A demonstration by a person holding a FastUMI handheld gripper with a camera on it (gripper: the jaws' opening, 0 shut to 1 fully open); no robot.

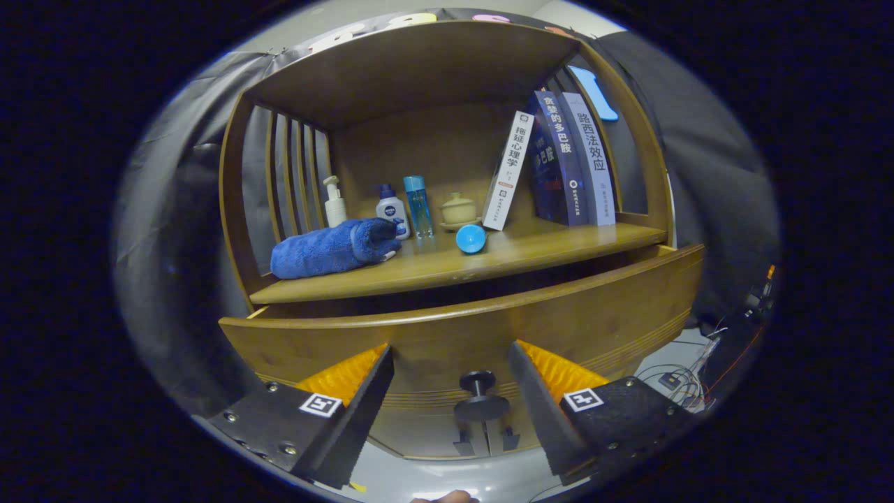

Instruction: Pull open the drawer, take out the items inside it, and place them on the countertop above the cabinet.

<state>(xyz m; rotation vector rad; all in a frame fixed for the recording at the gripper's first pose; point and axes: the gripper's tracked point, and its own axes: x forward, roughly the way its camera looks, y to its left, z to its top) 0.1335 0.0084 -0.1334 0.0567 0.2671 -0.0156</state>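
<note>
Fingers of the gripper point(450, 381) stand wide apart, gripping nothing; the drawer knob point(480, 399) sits between them. Drawer point(594, 314) is pulled slightly out beneath the countertop point(559, 248), which carries a blue towel point(328, 249).

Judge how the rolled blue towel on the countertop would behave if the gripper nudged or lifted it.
The rolled blue towel looks plush and soft, so it would likely dent and sag rather than slide stiffly. Lying as a loose roll on the countertop, it may unroll if lifted by one end. It is probably light. The gripper is open, fingers flanking the drawer knob.
</note>
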